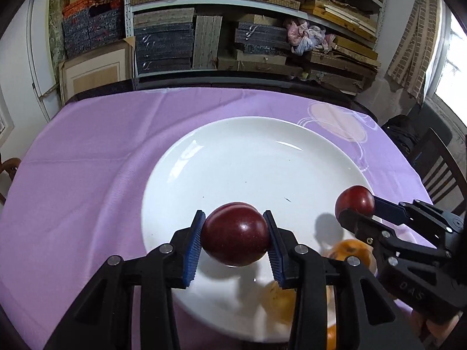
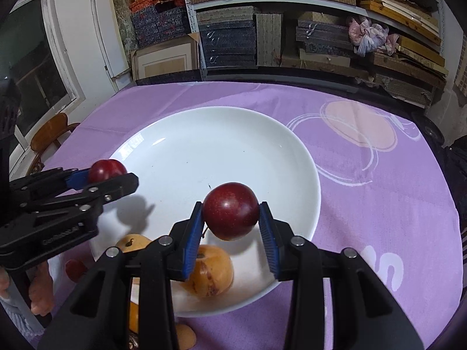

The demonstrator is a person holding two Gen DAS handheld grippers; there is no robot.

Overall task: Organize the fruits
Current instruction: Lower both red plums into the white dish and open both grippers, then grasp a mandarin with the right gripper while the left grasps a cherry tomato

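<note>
Both tongs (left (image 1: 235,243), right (image 2: 230,233)) grip red plums over plate (image 2: 262,151).

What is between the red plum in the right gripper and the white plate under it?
Directly below the red plum the right wrist view shows only air and the plum's shadow on the white plate. An orange fruit lies just beside, nearer the camera.

Tabletop (image 1: 87,151) covered by a lilac cloth (image 2: 364,204), metal shelving (image 1: 233,0) stacked with patterned boxes (image 1: 163,46) behind, white wall (image 2: 76,5), window (image 2: 35,58) seen at left, wooden chairs (image 1: 443,172) set alongside, daylight admitted at right.
</note>
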